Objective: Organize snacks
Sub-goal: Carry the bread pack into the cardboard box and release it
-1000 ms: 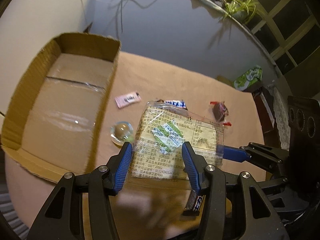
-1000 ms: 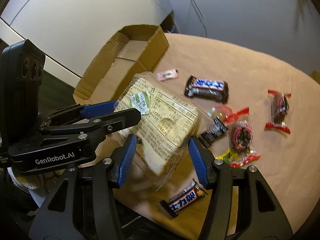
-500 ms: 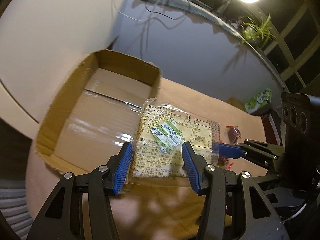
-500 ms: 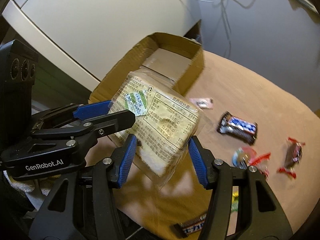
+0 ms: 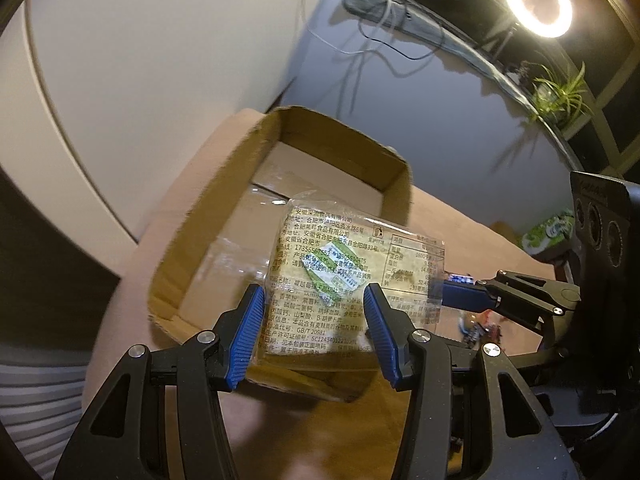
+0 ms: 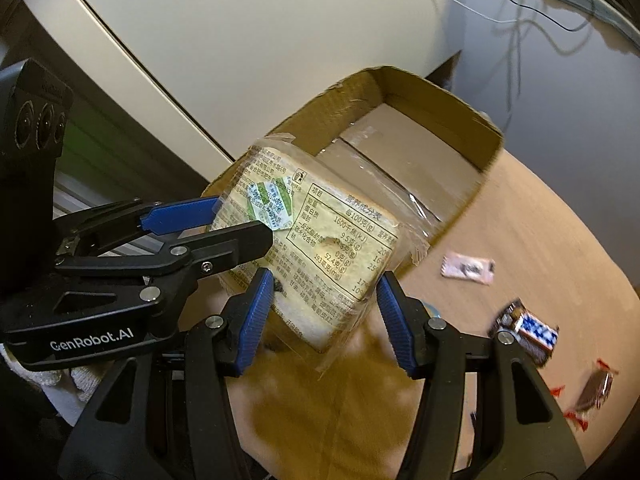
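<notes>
A clear-wrapped slice of bread with printed label and a green sticker hangs in the air, gripped from two sides. My left gripper is shut on its near edge. My right gripper is shut on its other side, and its blue fingers show at the right of the left wrist view. The left gripper's fingers reach in from the left in the right wrist view. The packet hovers over the near corner of an open cardboard box, whose taped floor is bare.
On the tan table, right of the box, lie a pink sachet, a dark chocolate bar with a blue label and a red-ended wrapped candy. A pale wall stands behind the box. Cables hang down it.
Both grippers carried the bread packet leftwards, from above the loose snacks to above the box's near corner. The grip on it looks the same.
</notes>
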{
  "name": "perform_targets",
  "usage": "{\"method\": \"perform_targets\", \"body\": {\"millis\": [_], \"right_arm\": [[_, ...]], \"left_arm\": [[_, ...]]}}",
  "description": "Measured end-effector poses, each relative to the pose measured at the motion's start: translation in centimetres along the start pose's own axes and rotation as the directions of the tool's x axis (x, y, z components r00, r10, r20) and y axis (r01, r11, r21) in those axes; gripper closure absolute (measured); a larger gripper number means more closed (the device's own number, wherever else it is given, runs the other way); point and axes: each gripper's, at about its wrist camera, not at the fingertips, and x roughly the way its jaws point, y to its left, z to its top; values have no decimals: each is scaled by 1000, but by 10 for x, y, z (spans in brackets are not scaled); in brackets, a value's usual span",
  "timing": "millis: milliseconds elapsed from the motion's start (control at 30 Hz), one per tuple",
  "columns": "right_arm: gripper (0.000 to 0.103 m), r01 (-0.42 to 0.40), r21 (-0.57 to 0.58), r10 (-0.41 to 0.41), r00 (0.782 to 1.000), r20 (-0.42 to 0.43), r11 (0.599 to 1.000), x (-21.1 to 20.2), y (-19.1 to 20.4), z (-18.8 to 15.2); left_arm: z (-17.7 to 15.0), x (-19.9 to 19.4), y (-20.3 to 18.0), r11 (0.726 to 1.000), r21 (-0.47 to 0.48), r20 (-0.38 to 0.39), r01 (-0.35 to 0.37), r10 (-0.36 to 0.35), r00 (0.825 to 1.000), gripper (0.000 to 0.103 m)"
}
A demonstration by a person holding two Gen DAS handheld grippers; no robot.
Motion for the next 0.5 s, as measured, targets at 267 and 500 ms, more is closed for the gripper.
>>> {"method": "perform_targets", "body": {"millis": [267, 500], "right_arm": [[45, -6, -21, 5, 1000, -27, 1000, 17, 6, 10], [45, -2, -22, 1, 999, -50, 1000, 29, 1, 15]], "left_arm": [[5, 9, 16, 999, -15, -11, -32, 32, 999, 54], [9, 19, 21, 998, -16, -24, -64, 63, 998, 54]]}}
